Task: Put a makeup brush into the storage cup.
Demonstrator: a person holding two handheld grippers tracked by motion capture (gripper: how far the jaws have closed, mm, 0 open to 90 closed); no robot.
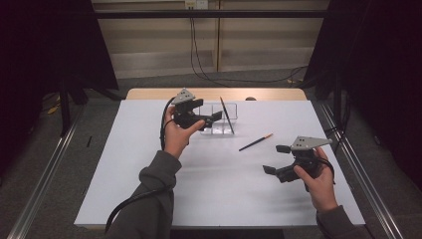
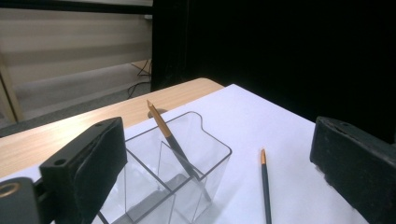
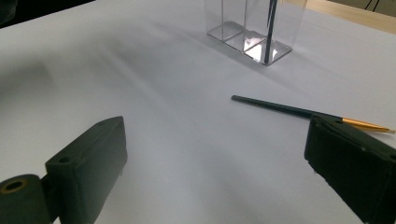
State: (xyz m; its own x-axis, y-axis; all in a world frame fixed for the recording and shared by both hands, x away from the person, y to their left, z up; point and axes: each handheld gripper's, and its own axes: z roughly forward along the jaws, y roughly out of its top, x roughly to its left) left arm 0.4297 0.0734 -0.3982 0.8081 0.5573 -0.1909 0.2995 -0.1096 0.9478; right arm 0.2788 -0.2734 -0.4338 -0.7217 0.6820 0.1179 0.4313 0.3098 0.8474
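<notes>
- Left gripper point(image 1: 211, 110) held above the far middle of the white table point(image 1: 149, 164), just beside the clear divided holder point(image 1: 219, 122); jaws spread wide, nothing between them.
- In the left gripper view, both black pads apart at the picture's edges, the holder point(image 2: 187, 158) in the gap below, untouched.
- One dark pencil point(image 1: 227, 115) standing tilted inside the holder, orange end up, leaning against a wall of its compartment; seen again in the left gripper view point(image 2: 173, 142).
- Second dark pencil point(image 1: 255, 142) lying flat on the table, right of the holder and apart from it, orange end toward the far right.
- Right gripper point(image 1: 276, 159) held low over the right half of the table, near the lying pencil but not touching it; jaws wide apart, empty.
- In the right gripper view, the lying pencil point(image 3: 280, 108) across the table ahead, its orange end passing behind the right pad; holder point(image 3: 252, 28) farther off at the top.
</notes>
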